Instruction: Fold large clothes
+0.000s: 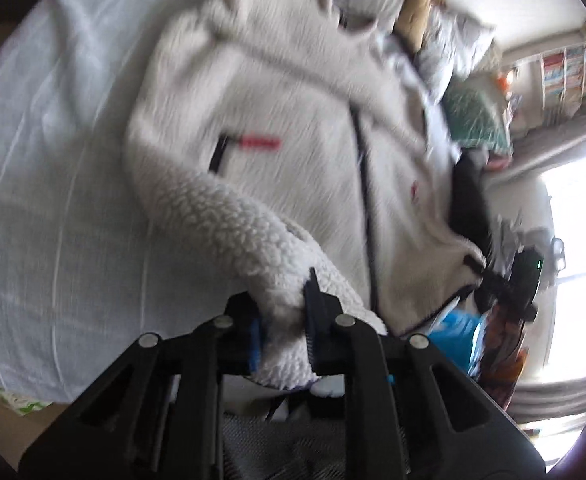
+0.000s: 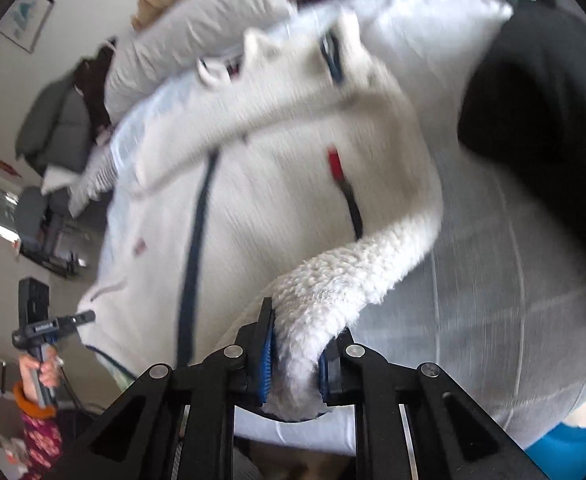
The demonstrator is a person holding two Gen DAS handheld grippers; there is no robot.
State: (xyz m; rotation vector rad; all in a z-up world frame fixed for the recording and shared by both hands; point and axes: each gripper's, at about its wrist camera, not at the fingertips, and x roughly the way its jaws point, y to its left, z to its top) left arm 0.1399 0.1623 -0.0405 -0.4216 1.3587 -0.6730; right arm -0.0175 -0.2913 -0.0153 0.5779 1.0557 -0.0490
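My left gripper [image 1: 283, 320] and my right gripper [image 2: 295, 356] both point steeply downward, jaws clamped. My left hand [image 2: 39, 372] grips its handle, an orange bangle on the wrist.

- No text can be read anywhere.
- The red tag [image 1: 260, 142] on the fleece jacket [image 1: 293, 120] is blurred.
- Wall posters [image 1: 565, 76] are too small to read.

fleece jacket [image 1: 293, 92] body smeared by motion blur in both views; red tag lettering unreadable. sleeve cuffs buried between the pads of the left gripper [image 1: 283, 316] and the right gripper [image 2: 295, 354], ends hidden. wall pictures [image 2: 25, 20] too blurred to read. dark shape [image 2: 541, 120] cut off at right edge, unidentifiable.
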